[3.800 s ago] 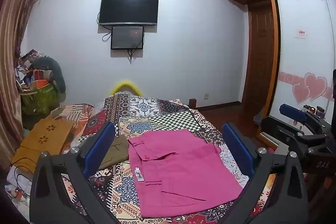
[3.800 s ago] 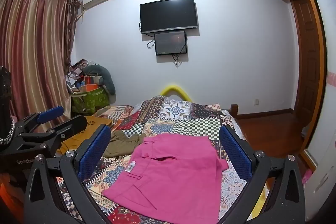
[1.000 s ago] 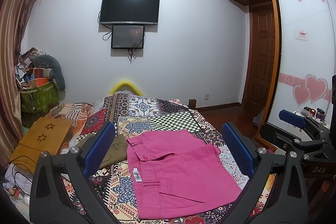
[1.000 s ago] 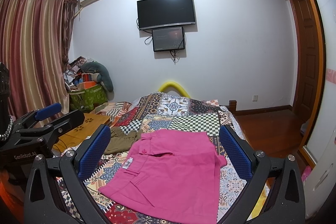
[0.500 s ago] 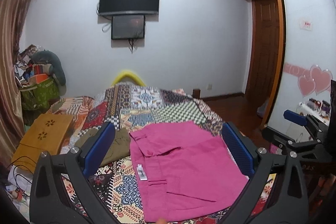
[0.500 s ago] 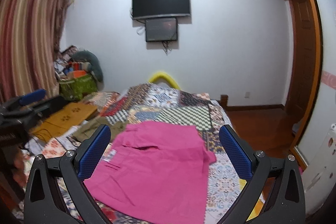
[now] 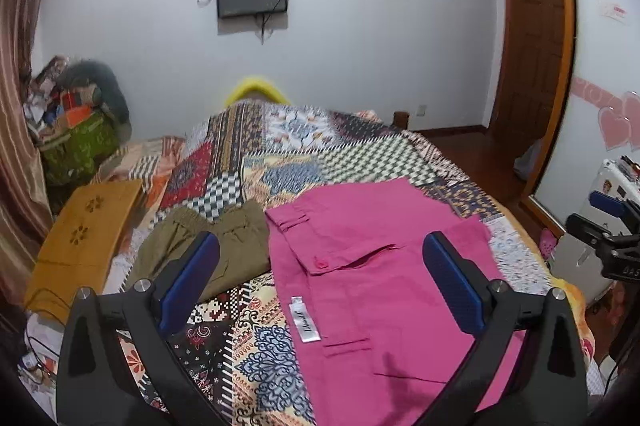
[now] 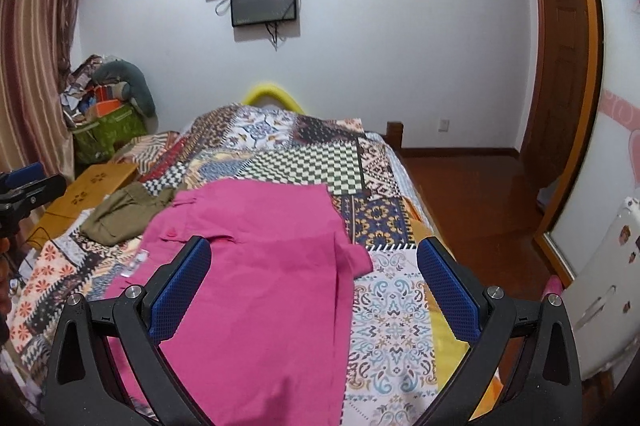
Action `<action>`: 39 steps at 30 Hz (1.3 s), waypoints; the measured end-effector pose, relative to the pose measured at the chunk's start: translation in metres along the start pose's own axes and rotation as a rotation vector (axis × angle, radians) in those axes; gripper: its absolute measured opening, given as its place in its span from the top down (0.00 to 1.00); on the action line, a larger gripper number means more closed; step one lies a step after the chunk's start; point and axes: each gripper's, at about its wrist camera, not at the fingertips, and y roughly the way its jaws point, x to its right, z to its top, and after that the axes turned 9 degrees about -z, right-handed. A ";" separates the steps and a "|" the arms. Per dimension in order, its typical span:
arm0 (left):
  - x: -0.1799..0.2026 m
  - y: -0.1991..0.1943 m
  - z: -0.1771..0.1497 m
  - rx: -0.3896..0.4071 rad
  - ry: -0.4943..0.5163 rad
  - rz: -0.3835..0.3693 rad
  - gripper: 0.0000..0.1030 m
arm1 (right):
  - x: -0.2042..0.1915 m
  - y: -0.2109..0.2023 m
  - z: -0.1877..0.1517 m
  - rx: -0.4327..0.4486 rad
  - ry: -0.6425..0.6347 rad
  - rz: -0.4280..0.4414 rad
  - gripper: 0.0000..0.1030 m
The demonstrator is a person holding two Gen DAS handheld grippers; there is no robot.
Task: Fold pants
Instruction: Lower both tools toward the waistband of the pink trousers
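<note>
Pink pants (image 7: 384,278), white label (image 7: 305,318), writing unreadable

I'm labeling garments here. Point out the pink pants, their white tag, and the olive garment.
pink pants (image 7: 384,266), left wrist view, middle of the fabric
white tag (image 7: 305,319), left wrist view, tag centre
olive garment (image 8: 120,212), right wrist view, middle

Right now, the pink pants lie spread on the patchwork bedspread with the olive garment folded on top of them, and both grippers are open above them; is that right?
Not quite: the olive garment lies beside the pink pants, at their left edge, not on top, as the left wrist view shows. The pants are spread on the patchwork bedspread, and the left gripper and right gripper are both open.
</note>
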 end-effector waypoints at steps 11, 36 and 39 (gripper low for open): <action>-0.034 0.090 -0.023 -0.195 -0.028 -0.024 0.01 | -0.002 0.067 -0.014 -0.157 -0.019 0.033 0.11; -0.043 0.170 -0.064 -0.469 -0.074 -0.172 0.44 | -0.004 0.155 -0.041 -0.390 -0.037 0.172 0.54; -0.046 0.175 -0.065 -0.473 -0.087 -0.173 0.44 | -0.004 0.164 -0.044 -0.410 -0.038 0.172 0.55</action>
